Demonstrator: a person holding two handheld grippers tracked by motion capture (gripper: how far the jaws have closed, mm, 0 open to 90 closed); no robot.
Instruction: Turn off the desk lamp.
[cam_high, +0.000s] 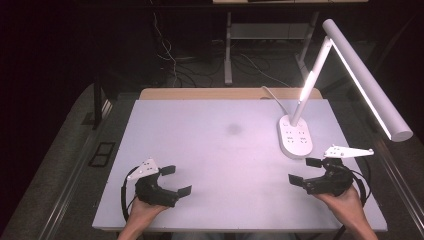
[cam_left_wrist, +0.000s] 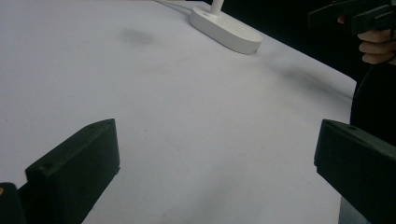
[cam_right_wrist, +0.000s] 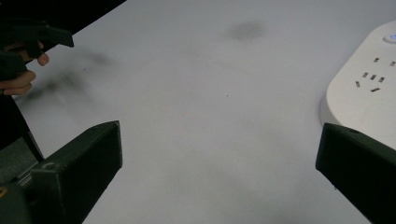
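Observation:
My left gripper (cam_high: 176, 180) rests over the near left part of the white table (cam_high: 220, 165), open, its black jaws wide apart with nothing between them. In the left gripper view my left gripper (cam_left_wrist: 217, 161) frames bare table. My right gripper (cam_high: 304, 170) sits at the near right, open and holding nothing, just in front of the lamp base (cam_high: 295, 136). In the right gripper view my right gripper (cam_right_wrist: 219, 161) spans bare table, and the lamp base (cam_right_wrist: 369, 100) lies just beyond the right jaw.
A white desk lamp (cam_high: 367, 80) stands at the back right, lit, its long head reaching over the table's right edge. Its base carries socket slots and shows as an oval slab (cam_left_wrist: 226, 29) in the left gripper view. A faint dark smudge (cam_high: 233, 129) marks the table's middle.

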